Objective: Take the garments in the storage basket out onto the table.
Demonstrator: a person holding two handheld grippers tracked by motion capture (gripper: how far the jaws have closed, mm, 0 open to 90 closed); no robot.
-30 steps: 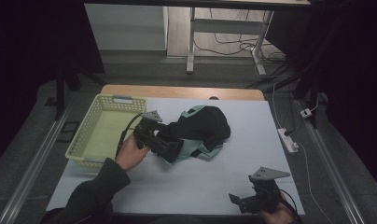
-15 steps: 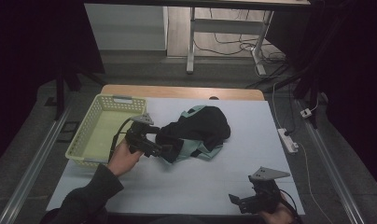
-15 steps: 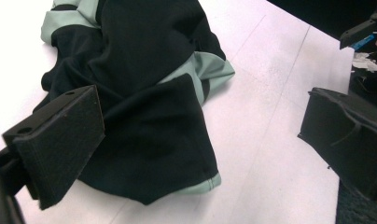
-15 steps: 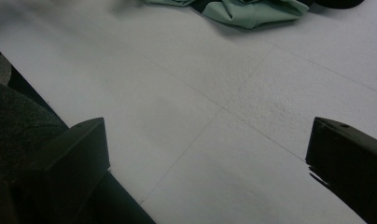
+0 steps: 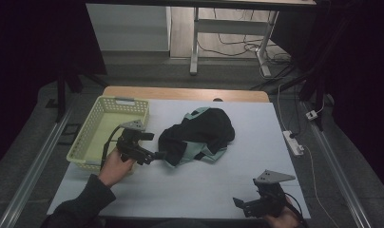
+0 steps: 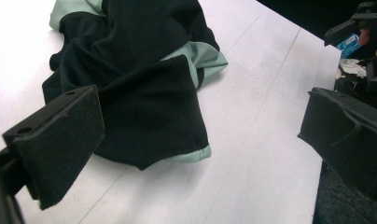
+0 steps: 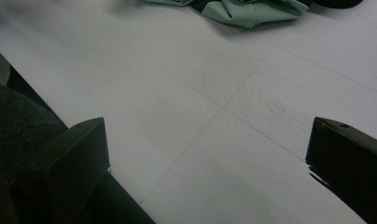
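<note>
White table covering [image 5: 190, 190] carries the whole work area, with dark surroundings beyond it. Taking the garment [image 5: 199, 135] as the landmark: it lies crumpled, black with pale green panels, at the middle of the covering. A yellow basket [image 5: 88, 152] sits to its left, near the table edge. The left gripper [image 5: 158, 155] sits between basket and garment, jaws spread wide apart, tips at or just short of the garment's near-left hem; contact cannot be confirmed. The right gripper [image 5: 238, 203] rests well apart from the garment, toward the near-right corner, jaws also apart and empty. Judged step: approach for a grasp. The next move likely calls for advancing the left jaws around the hem fold, then closing firmly on the fabric.
</note>
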